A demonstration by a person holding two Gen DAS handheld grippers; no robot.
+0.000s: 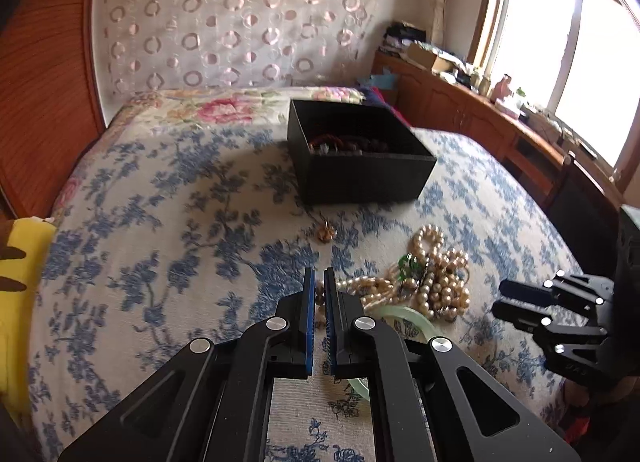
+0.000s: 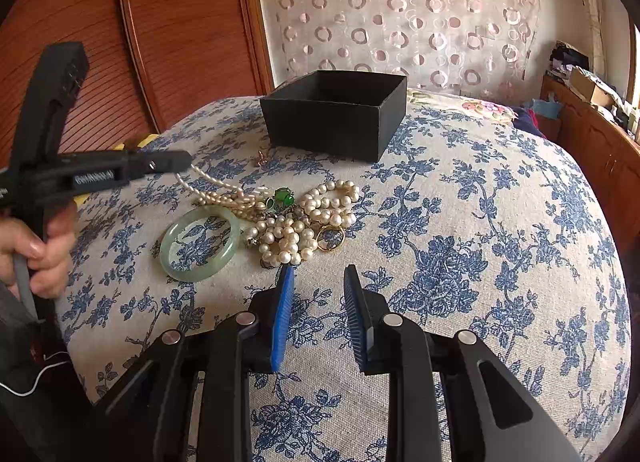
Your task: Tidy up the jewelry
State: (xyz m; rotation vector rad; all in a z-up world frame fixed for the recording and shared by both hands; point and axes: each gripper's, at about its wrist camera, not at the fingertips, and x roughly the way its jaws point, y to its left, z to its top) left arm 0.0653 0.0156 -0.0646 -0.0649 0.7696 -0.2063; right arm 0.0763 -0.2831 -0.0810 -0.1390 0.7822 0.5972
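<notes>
Left gripper pinching a pearl strand from the jewelry pile

Lower left of the right wrist view, the left gripper (image 2: 186,161) is clenched on a pearl strand (image 2: 208,181); lift slowly so the tangle by the jade bangle (image 2: 200,244) releases, then carry to the black box (image 2: 334,117). Right gripper (image 2: 318,274) hangs unclenched, empty.

Hidden in part behind the left gripper (image 1: 319,294): a strand of small pearls (image 1: 320,298), with only a few beads showing in the narrow slit between the blue pads, contact not quite clear. Also covered there: most of the jade bangle (image 1: 408,318). Motion-blurred and unreadable in detail: contents of the black box (image 1: 360,169), dark reddish beads at best. In the right wrist view, box interior out of sight behind its wall. Too small to identify: the tiny gold piece (image 1: 326,233). Cut off at the frame edge: the hand (image 2: 36,258) and the right gripper (image 1: 516,304).
</notes>
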